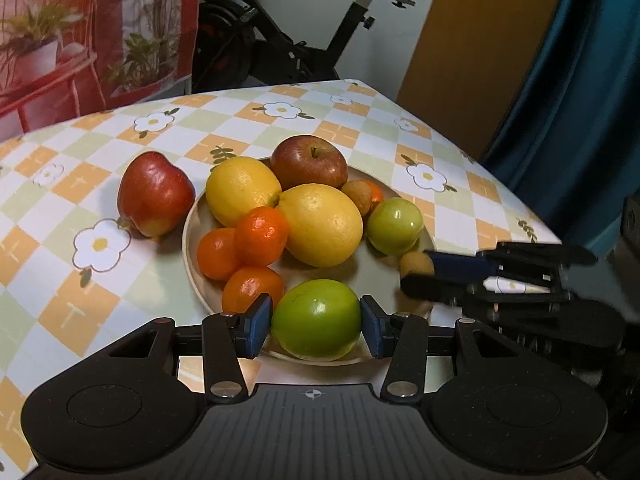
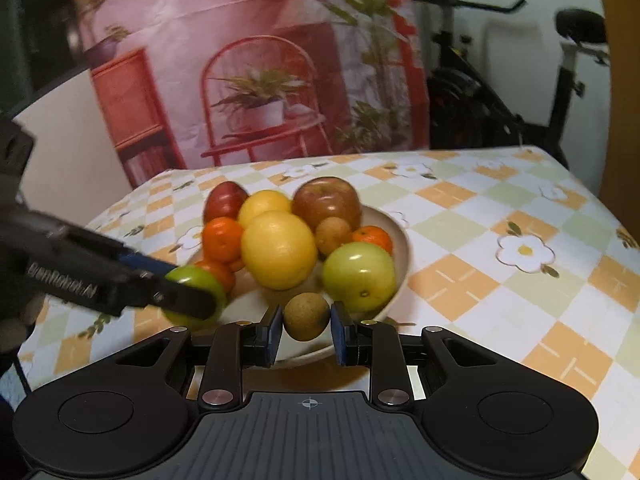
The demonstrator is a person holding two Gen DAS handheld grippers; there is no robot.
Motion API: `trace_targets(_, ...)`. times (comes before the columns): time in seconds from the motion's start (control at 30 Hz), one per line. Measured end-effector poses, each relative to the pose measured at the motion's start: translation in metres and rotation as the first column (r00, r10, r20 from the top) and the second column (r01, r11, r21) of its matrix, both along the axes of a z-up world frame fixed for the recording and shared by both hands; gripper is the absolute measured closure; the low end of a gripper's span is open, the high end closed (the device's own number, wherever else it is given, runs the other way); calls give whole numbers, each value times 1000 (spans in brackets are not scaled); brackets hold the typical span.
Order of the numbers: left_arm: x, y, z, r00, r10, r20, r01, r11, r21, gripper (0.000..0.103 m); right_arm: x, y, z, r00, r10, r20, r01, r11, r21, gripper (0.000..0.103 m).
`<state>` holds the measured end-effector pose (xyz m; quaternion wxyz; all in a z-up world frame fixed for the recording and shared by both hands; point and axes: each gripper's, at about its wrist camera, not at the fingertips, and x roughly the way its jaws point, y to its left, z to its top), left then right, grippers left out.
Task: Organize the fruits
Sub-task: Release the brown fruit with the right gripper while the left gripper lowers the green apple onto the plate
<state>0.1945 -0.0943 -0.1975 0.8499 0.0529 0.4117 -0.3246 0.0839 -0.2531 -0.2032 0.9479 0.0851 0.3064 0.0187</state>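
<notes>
A beige plate (image 1: 191, 252) on the checked tablecloth holds two yellow citrus fruits (image 1: 322, 224), a red apple (image 1: 308, 162), several mandarins (image 1: 260, 236), a green fruit (image 1: 394, 226) and a small brown fruit (image 1: 357, 196). My left gripper (image 1: 316, 316) is shut on another green fruit (image 1: 316, 330) over the plate's near rim. My right gripper (image 2: 306, 320) is shut on a small brown round fruit (image 2: 307, 310) above the plate's near edge (image 2: 402, 256). Each gripper shows in the other's view: the right gripper (image 1: 416, 269) and the left gripper (image 2: 192, 288). Whether either held fruit touches the plate is unclear.
A second red apple (image 1: 154, 194) lies on the cloth just left of the plate. The table's far edge (image 1: 280, 86) and right edge (image 1: 500, 184) are close. An exercise bike (image 1: 280, 40) and a printed curtain (image 1: 80, 32) stand behind it.
</notes>
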Motion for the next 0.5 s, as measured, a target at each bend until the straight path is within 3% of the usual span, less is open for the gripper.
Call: trace_targets(0.5,-5,0,-2,1000,13,20,-13,1000,-1,53,10,-7,-6,999,38,5,-38,999,-23,79)
